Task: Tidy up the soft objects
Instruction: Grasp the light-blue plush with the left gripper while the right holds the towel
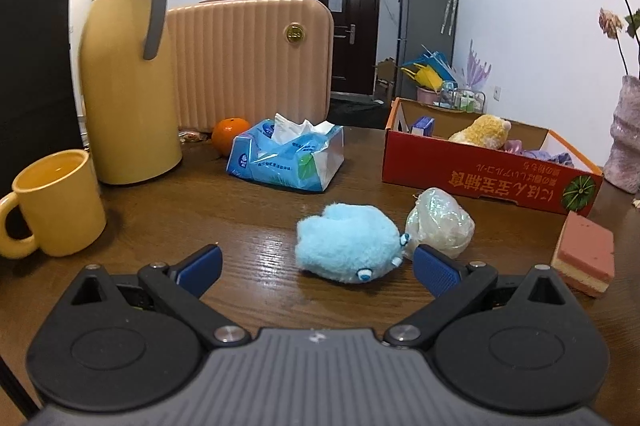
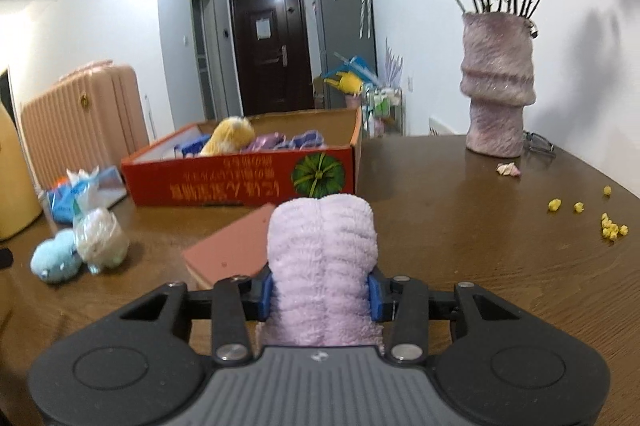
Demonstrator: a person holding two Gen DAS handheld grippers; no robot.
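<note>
— Nearest the lens?
— The lilac plush towel [image 2: 322, 258], pinched between the right gripper [image 2: 320, 296] pads, above the wooden table [image 2: 460, 226].
— The left gripper [image 1: 318, 268]?
— Spread wide, empty (blue plush toy [image 1: 346, 244] lies just ahead). The red box [image 2: 240, 178] holds a yellow plush [image 2: 230, 138].

The left gripper [image 1: 316, 268] points slightly downward over the table, its jaws spread wide with nothing between the blue pads [image 1: 436, 272]. The right gripper [image 2: 320, 296] also tilts slightly down, its pads pressed against both sides of a lilac plush towel [image 2: 322, 258].
</note>
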